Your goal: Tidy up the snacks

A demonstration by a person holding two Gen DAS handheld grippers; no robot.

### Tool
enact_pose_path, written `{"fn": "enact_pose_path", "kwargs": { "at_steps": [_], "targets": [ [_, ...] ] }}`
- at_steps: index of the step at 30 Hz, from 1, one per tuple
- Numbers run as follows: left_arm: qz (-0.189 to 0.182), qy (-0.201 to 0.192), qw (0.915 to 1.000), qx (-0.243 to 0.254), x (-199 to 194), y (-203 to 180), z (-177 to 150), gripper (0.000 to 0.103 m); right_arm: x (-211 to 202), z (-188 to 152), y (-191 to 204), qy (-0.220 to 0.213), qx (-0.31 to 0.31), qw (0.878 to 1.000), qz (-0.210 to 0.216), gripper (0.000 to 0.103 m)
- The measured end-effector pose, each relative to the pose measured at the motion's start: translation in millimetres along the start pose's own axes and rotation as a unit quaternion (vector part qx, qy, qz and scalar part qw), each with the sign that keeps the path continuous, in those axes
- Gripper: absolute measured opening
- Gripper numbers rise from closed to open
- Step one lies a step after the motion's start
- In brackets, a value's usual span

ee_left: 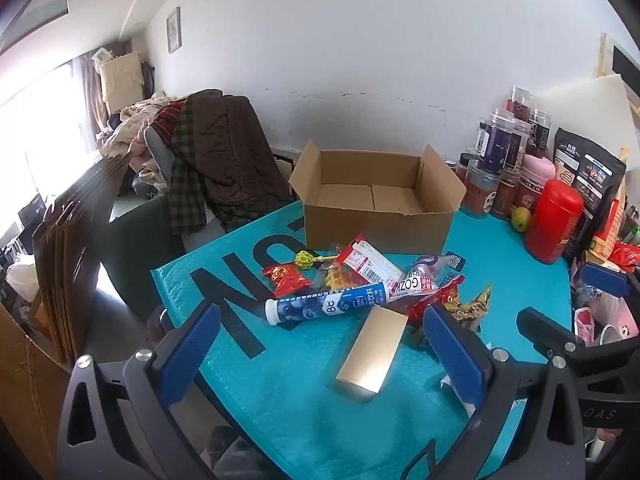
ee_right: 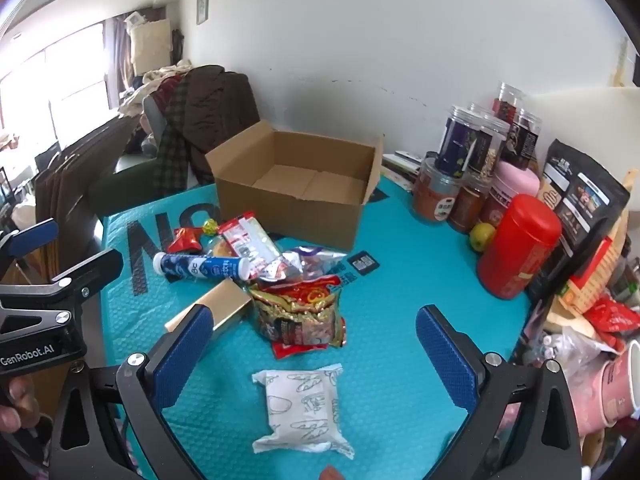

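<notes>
A teal mat (ee_left: 312, 384) covers the table. In the left wrist view its left edge runs from lower centre up to the middle left of the frame, with a drop to the floor and stacked cardboard (ee_left: 68, 248) beyond. An open box (ee_left: 376, 200) stands at the mat's far side, upper centre, flaps up, nothing visible inside. A row of jars (ee_right: 472, 168), a red tin (ee_right: 520, 244) and a black bag (ee_right: 580, 200) crowd the right edge in the right wrist view, with a green fruit (ee_right: 482, 236) just left of the tin. The widest bare stretch of mat lies right of centre in that view, between the snack heap and the tin.

The snacks lie heaped at the middle of the mat, in front of the box: a blue tube (ee_left: 326, 300), a red-and-white packet (ee_left: 368, 264), a waffle (ee_left: 336, 276), a lollipop (ee_left: 306, 259), a small red packet (ee_left: 286, 278) and a gold-and-red bag (ee_right: 300, 312). A gold box (ee_left: 372, 354) lies nearer than the heap.

The left gripper (ee_left: 320, 356) is spread wide and holds nothing; the gold box lies between its fingers in the frame, apart from both pads. The right gripper (ee_right: 316, 356) is likewise wide and holds nothing; a white wrapped bun (ee_right: 302, 410) lies below centre, between its fingers, untouched.
</notes>
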State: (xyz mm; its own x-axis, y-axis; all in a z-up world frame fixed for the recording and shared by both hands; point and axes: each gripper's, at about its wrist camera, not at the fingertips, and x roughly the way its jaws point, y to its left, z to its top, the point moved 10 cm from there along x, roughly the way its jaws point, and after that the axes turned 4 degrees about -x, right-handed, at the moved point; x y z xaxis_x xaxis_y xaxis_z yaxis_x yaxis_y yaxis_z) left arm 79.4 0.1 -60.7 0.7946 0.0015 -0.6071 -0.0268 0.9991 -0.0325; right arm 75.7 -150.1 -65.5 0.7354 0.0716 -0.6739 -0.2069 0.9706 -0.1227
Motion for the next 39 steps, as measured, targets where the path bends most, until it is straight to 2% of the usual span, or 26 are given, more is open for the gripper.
{"fn": "enact_pose_path", "kwargs": {
  "at_steps": [39],
  "targets": [
    [-0.019,0.01,0.9997,-0.014,-5.0,2.9,-1.2,0.103,-2.7,1.3,-0.5,-0.007,0.009,1.0,0.006,0.103]
  ]
}}
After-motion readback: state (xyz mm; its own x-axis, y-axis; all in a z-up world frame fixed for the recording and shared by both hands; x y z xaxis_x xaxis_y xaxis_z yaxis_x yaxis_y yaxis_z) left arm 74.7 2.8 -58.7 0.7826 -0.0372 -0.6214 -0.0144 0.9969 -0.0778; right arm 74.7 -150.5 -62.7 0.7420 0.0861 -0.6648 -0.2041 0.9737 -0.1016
